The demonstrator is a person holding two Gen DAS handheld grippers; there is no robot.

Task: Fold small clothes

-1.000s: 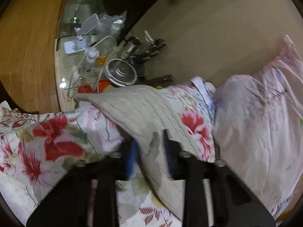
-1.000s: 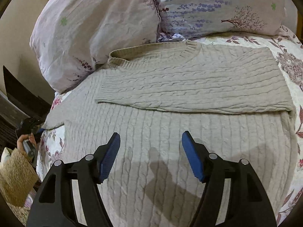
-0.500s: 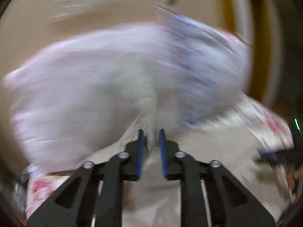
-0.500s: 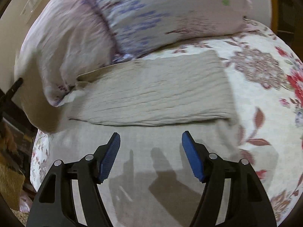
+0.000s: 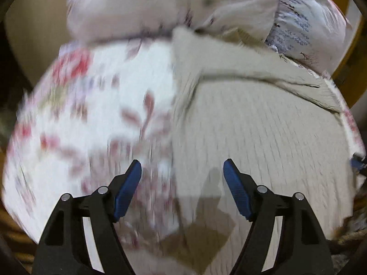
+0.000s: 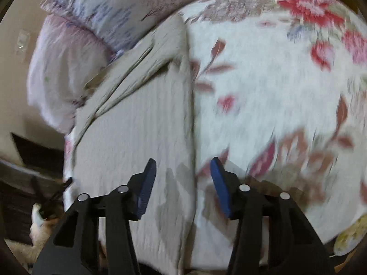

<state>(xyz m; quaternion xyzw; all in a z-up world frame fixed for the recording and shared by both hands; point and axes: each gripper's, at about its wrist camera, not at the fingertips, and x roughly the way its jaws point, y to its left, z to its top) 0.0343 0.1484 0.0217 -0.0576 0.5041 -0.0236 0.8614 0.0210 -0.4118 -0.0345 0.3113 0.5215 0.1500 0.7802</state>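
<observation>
1. Since a second ago, the left gripper [image 5: 182, 178] has let go of the sleeve it was pinching and swung round; its jaws now stand wide apart and empty over the left edge of the sweater [image 5: 263, 133].
2. That sleeve now lies folded across the chest, towards twelve o'clock in the left wrist view, just below the pillows [image 5: 174, 6].
3. The right gripper [image 6: 183, 178] has shifted towards the sweater's right side edge [image 6: 191, 119]; its jaws are moderately open, straddling that edge, and hold nothing.
4. In the right wrist view the sweater [image 6: 137, 126] runs from six o'clock up to eleven, flat on the floral bedspread [image 6: 263, 80].
5. With both sleeves apparently tucked in, I judge the next step to be gathering the hem and folding the body; blur hides finer detail.
</observation>
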